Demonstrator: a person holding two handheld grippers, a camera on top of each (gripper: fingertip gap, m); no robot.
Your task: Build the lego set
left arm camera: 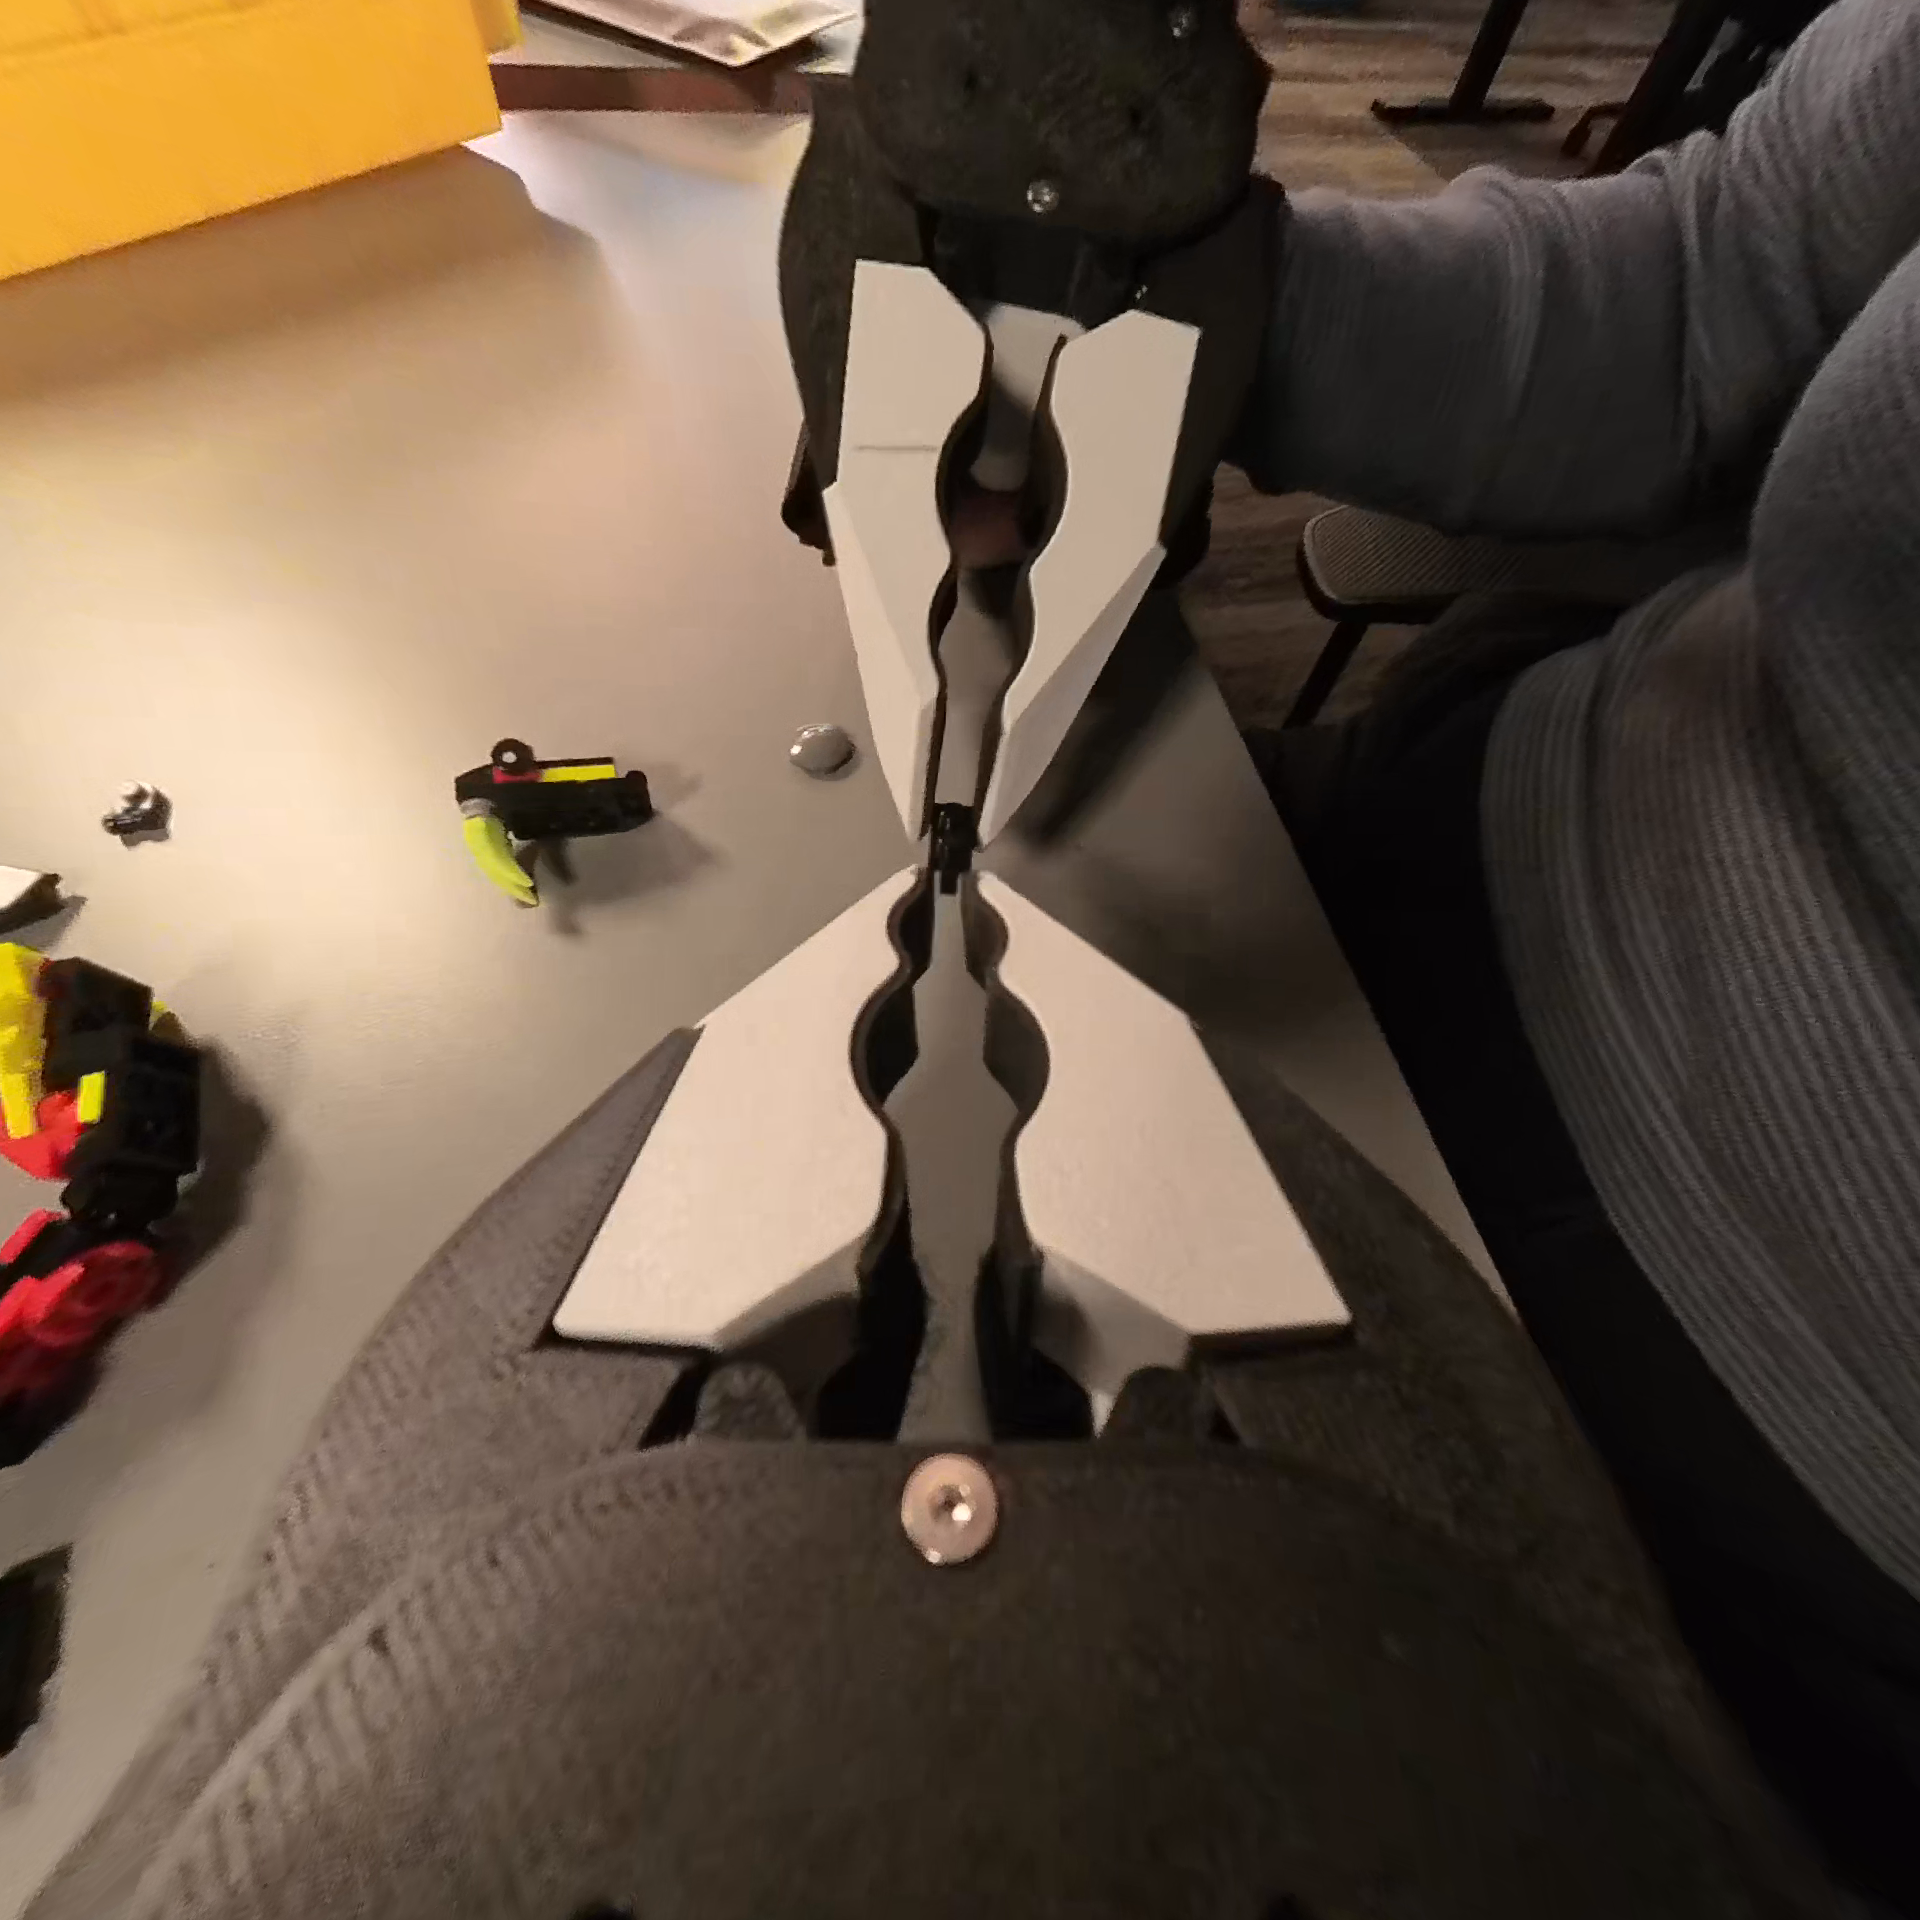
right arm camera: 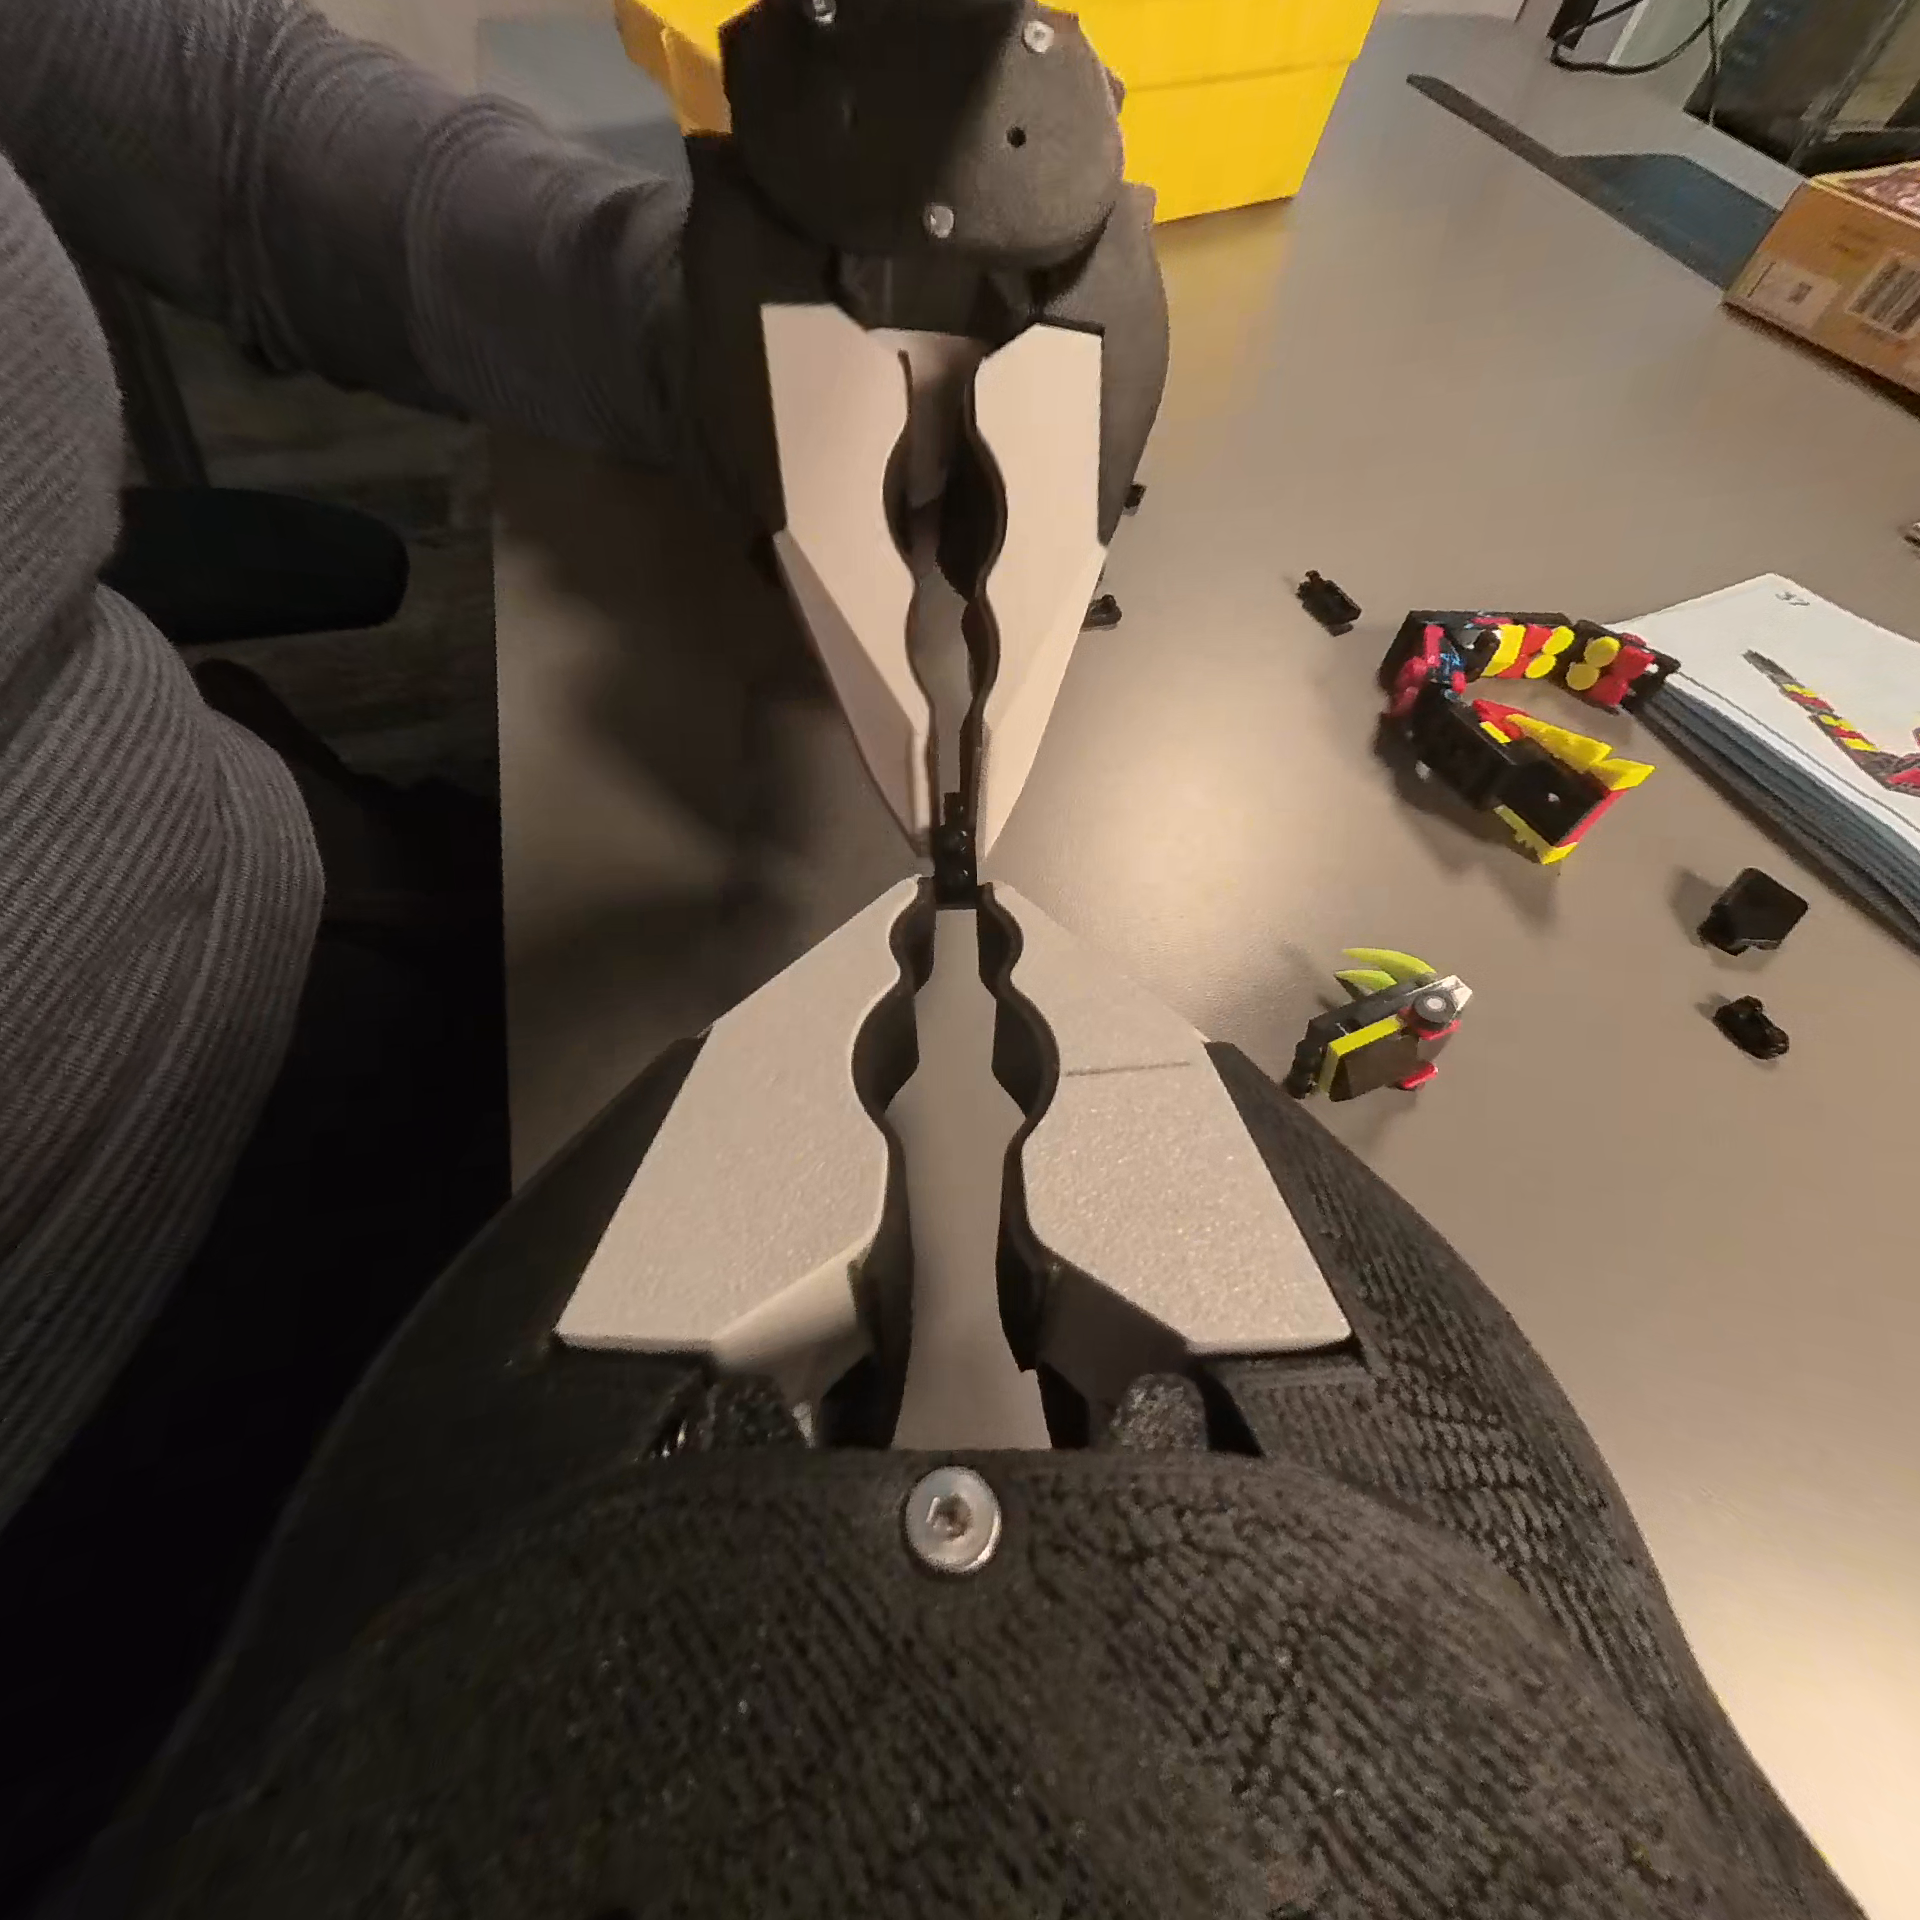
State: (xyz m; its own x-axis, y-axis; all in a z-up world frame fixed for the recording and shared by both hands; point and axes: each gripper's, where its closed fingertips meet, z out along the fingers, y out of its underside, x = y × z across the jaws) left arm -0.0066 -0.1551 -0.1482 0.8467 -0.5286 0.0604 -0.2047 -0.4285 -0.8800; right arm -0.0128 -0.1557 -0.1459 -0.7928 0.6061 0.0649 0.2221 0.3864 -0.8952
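My left gripper [left arm camera: 948, 881] and my right gripper [right arm camera: 954, 896] meet tip to tip above the table's near edge. Both are shut on a small black lego part [left arm camera: 951, 844], which also shows in the right wrist view [right arm camera: 954, 852]. Each pinches one end; I cannot tell whether it is one piece or two joined. The right gripper [left arm camera: 951, 816] points toward me in the left wrist view, and the left gripper [right arm camera: 954, 810] does so in the right wrist view. A black, red and yellow snake-like build [right arm camera: 1507, 717] lies on the table [right arm camera: 1247, 520].
A small black build with lime claws [right arm camera: 1382, 1029] [left arm camera: 551, 805] lies near the grippers. Loose black pieces [right arm camera: 1751, 909] [right arm camera: 1328, 601], a grey round piece [left arm camera: 821, 748], an instruction booklet [right arm camera: 1808, 717], a yellow box [right arm camera: 1226, 104] and a cardboard box [right arm camera: 1839, 270] are on the table. My two grippers' fingertips are within a few centimetres of each other.
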